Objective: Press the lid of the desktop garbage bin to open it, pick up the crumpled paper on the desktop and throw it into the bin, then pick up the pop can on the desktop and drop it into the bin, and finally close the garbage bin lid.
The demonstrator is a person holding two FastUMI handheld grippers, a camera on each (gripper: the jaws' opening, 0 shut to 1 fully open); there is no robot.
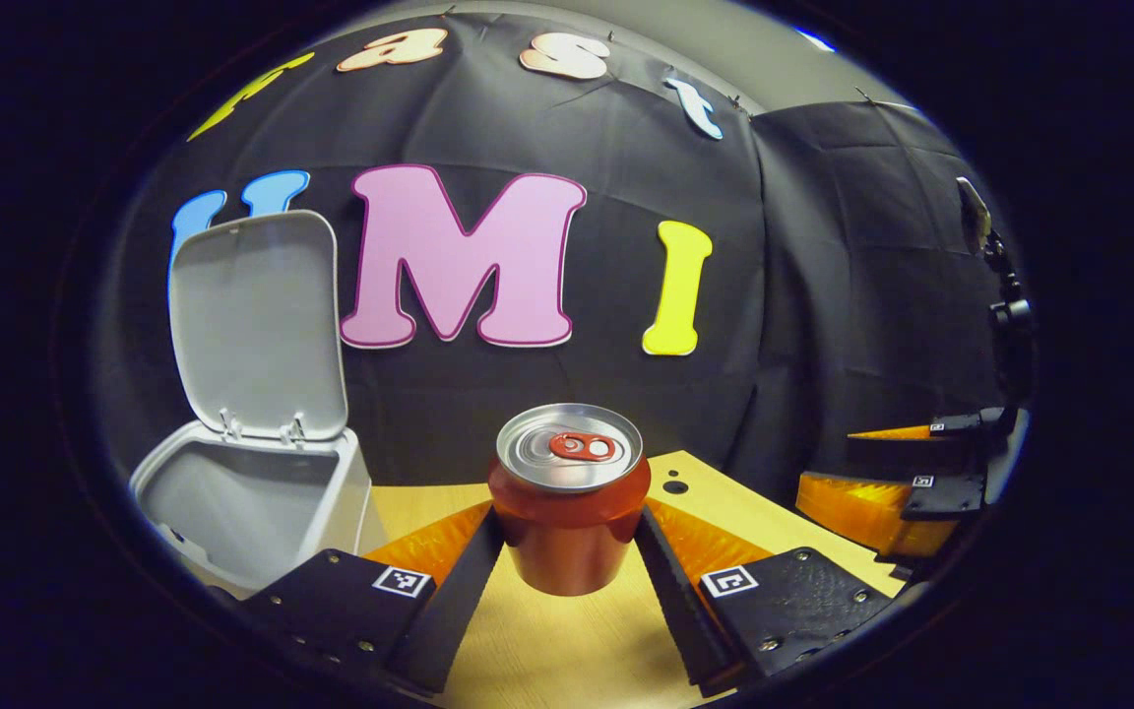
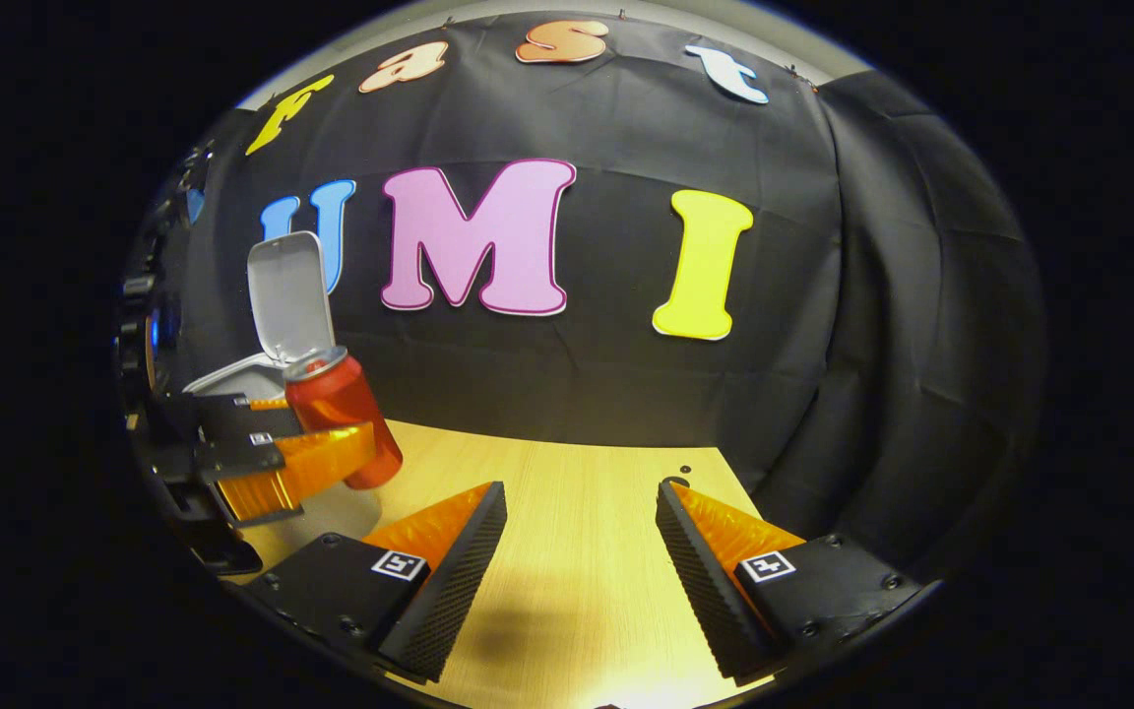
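Observation:
A red pop can [image 1: 567,522] with a silver top stands upright between the fingers of my left gripper [image 1: 569,527], which is shut on its sides. In the right gripper view the can [image 2: 341,414] leans a little and hangs just above the wooden table [image 2: 577,571], with the left gripper [image 2: 326,438] around it. The grey bin [image 1: 232,512] stands to the left of the can, its lid [image 1: 257,325] raised upright against the wall. My right gripper [image 2: 582,487] is open over bare table, with nothing between its fingers.
The bin [image 2: 232,379] sits at the table's back left by the black cloth wall. The right gripper [image 1: 882,463] shows at the far right in the left gripper view. A small dark hole [image 1: 675,486] marks the tabletop behind the can.

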